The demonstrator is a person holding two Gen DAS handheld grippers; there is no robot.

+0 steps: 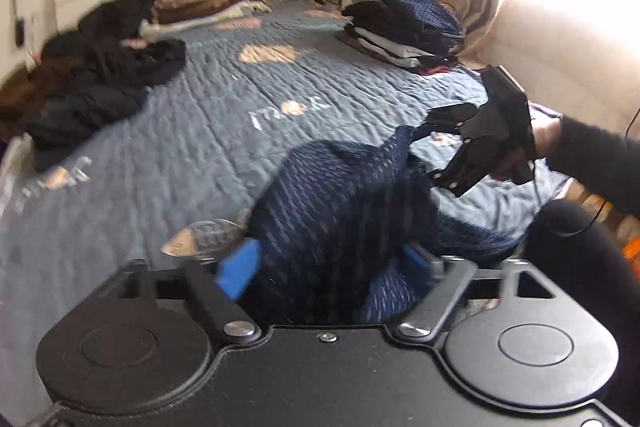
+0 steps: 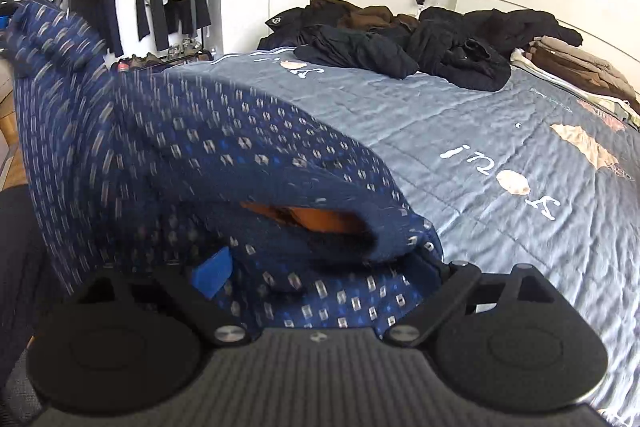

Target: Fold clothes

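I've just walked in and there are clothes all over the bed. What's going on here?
A person is folding laundry with a two-finger gripper in each hand. A navy patterned garment lies bunched at the near edge of the bed. Its cloth lies between the fingers of the left gripper and the right gripper, both spread wide. A pile of dark clothes waits by the headboard; a folded stack sits opposite.

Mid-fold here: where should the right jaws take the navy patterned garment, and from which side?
Grip the patterned garment at its rolled hem beside the orange-lined opening, coming in from the near bed edge. That edge stands raised off the quilt and directly ahead of the open right gripper, probably easiest to pinch.
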